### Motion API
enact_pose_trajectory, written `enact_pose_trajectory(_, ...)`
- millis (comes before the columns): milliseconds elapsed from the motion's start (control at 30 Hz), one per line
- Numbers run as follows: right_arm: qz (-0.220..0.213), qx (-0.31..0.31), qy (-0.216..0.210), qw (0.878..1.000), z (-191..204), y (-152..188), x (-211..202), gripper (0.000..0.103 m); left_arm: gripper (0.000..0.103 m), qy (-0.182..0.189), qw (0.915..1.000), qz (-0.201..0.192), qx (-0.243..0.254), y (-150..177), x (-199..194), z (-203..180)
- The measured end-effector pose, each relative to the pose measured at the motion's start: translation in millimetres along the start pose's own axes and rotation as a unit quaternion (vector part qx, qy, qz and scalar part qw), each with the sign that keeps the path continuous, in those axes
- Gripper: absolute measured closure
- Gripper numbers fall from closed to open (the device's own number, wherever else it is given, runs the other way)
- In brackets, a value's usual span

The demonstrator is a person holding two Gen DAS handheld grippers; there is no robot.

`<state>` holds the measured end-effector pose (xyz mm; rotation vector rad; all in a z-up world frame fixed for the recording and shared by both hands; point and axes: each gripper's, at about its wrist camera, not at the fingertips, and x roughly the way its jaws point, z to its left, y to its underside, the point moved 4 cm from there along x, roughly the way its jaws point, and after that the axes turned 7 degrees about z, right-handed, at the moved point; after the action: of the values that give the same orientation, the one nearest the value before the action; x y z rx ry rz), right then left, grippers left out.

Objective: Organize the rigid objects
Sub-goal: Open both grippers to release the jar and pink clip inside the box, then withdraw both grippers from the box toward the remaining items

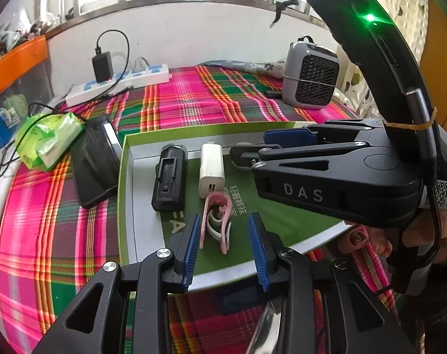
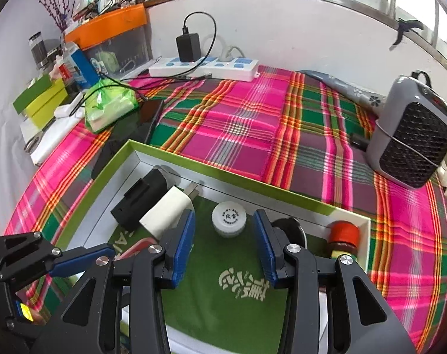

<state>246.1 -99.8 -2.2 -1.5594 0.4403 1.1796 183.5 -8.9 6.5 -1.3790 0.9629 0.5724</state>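
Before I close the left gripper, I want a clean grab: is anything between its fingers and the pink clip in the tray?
Nothing visible does. The pink clip lies on the green tray floor in the open gap of the left gripper. The white charger and black box lie beyond it, the right gripper off to the side.

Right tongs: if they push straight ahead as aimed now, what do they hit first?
Most likely the white round cap, centred just ahead of the open right tongs on the green tray floor. Depth is hard to judge through the fisheye, so they might pass above it.
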Motion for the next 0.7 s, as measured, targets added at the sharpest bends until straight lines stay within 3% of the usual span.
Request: enact_pose_trajectory(700,-0.054,0.034,0.011,0.998,9.9,52.2,-61.9,0.061,0.070,-0.013,0.9991,-0.033,-0.022,34.6,-47.3,1.7)
